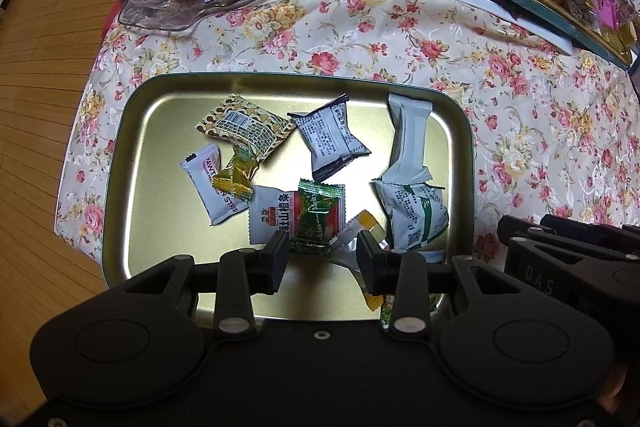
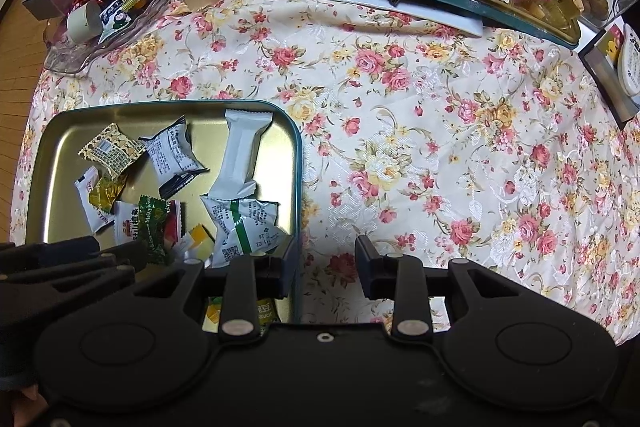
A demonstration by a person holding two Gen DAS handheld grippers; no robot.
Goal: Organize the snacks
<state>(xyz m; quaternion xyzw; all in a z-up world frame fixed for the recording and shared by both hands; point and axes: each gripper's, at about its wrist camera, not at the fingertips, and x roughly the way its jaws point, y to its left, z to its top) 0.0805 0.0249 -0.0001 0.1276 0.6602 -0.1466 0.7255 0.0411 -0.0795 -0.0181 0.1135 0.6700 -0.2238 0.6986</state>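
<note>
The left gripper (image 1: 323,259) hung over the gold tin tray (image 1: 160,163) of wrapped snacks, fingers narrow and empty above a green candy (image 1: 316,215). The right gripper (image 2: 326,267), fingers also narrow and empty, stood at the tray's 3 o'clock rim over the floral tablecloth (image 2: 440,155).

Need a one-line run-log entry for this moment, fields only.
task: organize snacks | left gripper: jaws open, empty, over gold tray | right gripper: jaws open, empty, over floral tablecloth beside tray | tray: wrapped snacks

floor: wood planks (image 1: 44,75), warm brown | furniture: table under floral cloth (image 2: 400,147), pink roses on cream | light: indoor, glare overhead, corners dim
</note>
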